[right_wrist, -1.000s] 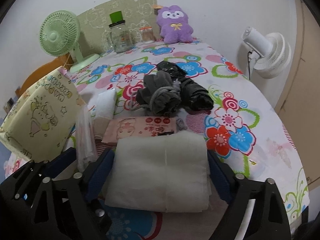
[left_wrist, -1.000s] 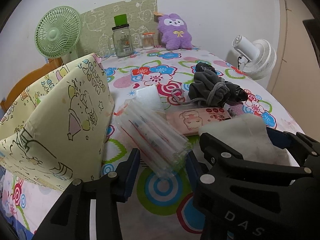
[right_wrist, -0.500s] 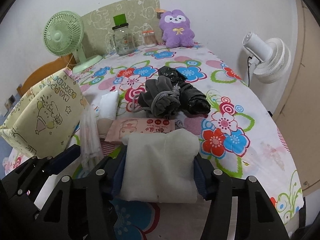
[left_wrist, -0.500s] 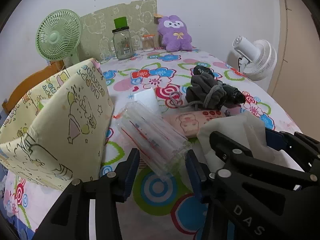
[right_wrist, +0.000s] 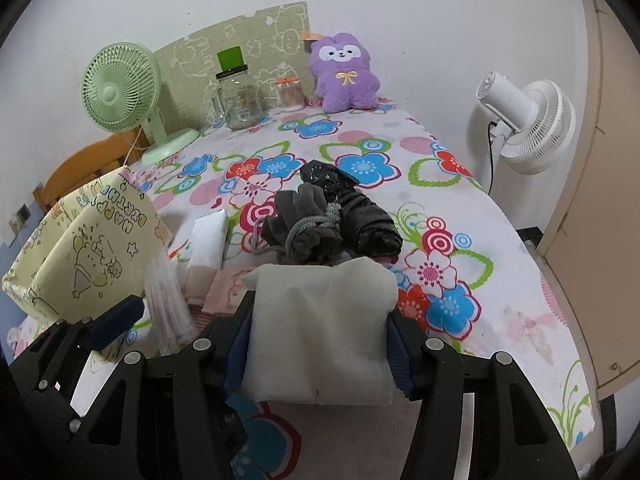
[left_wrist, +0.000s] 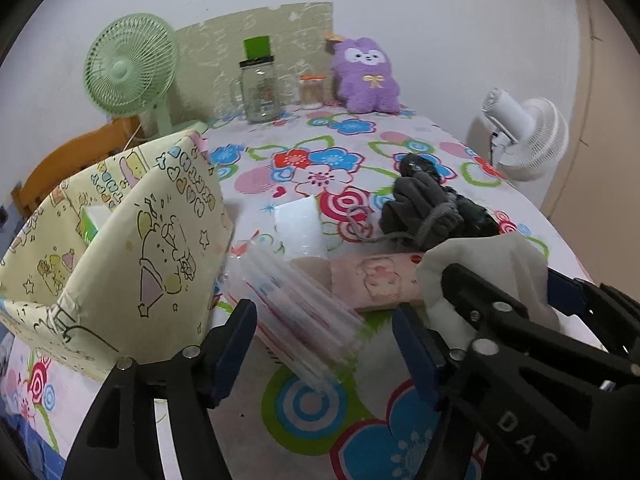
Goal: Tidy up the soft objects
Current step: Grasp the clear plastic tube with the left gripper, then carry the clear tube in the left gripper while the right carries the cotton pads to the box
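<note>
R gripper [right_wrist: 316, 344] pinching white pad [right_wrist: 320, 328], lower centre | L gripper [left_wrist: 324, 344] spread, jaws just opened round clear pack [left_wrist: 296, 304] | bin [right_wrist: 86, 256] left of frame, L nearer

A tablecloth [right_wrist: 460, 240] printed with red, blue and pink flowers, green loops and ringed circles on white covers the table. On it near the left edge stands a pale yellow fabric storage box [left_wrist: 132, 248] with black-outlined cartoon drawings. At the cloth's far end sit a purple plush toy [right_wrist: 346, 74] with a yellow bow and a mint-green table fan [right_wrist: 120, 88]. Mid-cloth lies a dark grey bundle [right_wrist: 308, 224]; nearer, an off-white folded cloth [right_wrist: 320, 328].
</note>
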`<state>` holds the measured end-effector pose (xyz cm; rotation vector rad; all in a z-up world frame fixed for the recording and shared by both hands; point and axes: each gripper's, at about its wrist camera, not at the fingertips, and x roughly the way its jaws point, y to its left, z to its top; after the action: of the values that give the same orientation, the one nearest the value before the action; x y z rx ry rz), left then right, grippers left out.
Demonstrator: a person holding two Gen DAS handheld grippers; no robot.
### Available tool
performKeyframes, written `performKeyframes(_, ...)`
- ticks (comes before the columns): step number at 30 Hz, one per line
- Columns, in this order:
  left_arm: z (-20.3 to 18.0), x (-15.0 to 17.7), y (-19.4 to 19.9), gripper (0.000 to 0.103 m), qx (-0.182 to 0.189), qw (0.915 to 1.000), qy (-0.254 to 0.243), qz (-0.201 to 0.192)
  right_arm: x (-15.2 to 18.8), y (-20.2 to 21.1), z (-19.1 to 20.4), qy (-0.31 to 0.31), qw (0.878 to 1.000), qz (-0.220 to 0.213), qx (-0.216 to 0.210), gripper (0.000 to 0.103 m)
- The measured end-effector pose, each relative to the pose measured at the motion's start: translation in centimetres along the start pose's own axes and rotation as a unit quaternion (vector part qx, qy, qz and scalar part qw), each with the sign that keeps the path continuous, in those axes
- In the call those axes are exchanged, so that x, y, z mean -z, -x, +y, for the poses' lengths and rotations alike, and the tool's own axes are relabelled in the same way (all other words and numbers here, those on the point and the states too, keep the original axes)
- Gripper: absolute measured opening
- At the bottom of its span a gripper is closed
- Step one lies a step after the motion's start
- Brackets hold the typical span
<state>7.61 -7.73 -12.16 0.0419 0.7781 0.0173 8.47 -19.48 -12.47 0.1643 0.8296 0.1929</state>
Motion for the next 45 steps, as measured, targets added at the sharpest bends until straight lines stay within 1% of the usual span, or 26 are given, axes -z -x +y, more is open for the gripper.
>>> performKeyframes(5, -0.4, -0.2, -0.9, 0.072, -0.013, 0.9998, 0.002, 0.017, -0.6, -0.6, 0.2, 0.01, 1.0, -0.003, 0.003, 0.06)
performKeyframes(7, -0.3, -0.2, -1.3, 0.07, -0.014, 0.9996, 0.004, 0.025, -0.7, -0.9, 0.1, 0.009, 1.0, 0.0, 0.003, 0.06)
performKeyframes(9, -0.3, -0.2, -1.7, 0.053, -0.025, 0.9992, 0.007, 0.032, -0.7, -1.2, 0.0, 0.006, 1.0, 0.005, 0.001, 0.06)
performKeyframes(10, -0.2, -0.2, -1.8, 0.052, -0.025, 0.9991, 0.01, 0.033, -0.7, -1.4, 0.1, 0.006, 1.0, 0.007, 0.0, 0.06)
performKeyframes(11, -0.1, -0.2, -1.7, 0.05, -0.022, 0.9991, 0.011, 0.033, -0.7, -1.5, 0.1, 0.006, 1.0, 0.009, 0.0, 0.06)
performKeyframes(12, -0.1, -0.3, -1.7, 0.045, -0.021, 0.9992, 0.011, 0.033, -0.6, -1.5, 0.1, 0.007, 1.0, 0.011, 0.0, 0.06)
performKeyframes(13, -0.1, -0.3, -1.6, 0.043, -0.022, 0.9991, 0.01, 0.033, -0.6, -1.5, 0.2, 0.007, 1.0, 0.011, -0.001, 0.06)
performKeyframes(15, -0.2, -0.2, -1.5, 0.034, -0.025, 0.9991, 0.008, 0.034, -0.6, -1.5, 0.3, 0.008, 1.0, 0.011, -0.001, 0.06)
performKeyframes(16, -0.1, -0.2, -1.4, 0.032, -0.025, 0.9991, 0.009, 0.034, -0.6, -1.4, 0.4, 0.007, 1.0, 0.01, -0.001, 0.06)
performKeyframes(18, 0.0, -0.1, -1.1, 0.022, -0.026, 0.9991, 0.012, 0.032, -0.6, -1.2, 0.4, 0.007, 1.0, 0.009, -0.002, 0.06)
performKeyframes(21, 0.2, -0.1, -0.8, 0.017, -0.027, 0.999, 0.015, 0.032, -0.5, -0.8, 0.7, 0.01, 1.0, 0.006, -0.004, 0.06)
performKeyframes(26, 0.5, 0.1, 0.3, 0.013, -0.027, 0.9992, 0.017, 0.024, -0.4, 0.1, 1.0, 0.011, 1.0, -0.001, -0.005, 0.06)
performKeyframes(37, 0.5, 0.0, 3.3, 0.013, -0.022, 0.9996, 0.014, -0.008, -0.5, 2.8, 1.5, 0.012, 1.0, -0.025, -0.001, 0.06)
performKeyframes(45, 0.6, -0.6, 6.0, 0.013, -0.014, 0.9994, 0.01, -0.029, -1.1, 5.2, 2.1, 0.01, 0.999, -0.046, 0.0, 0.06)
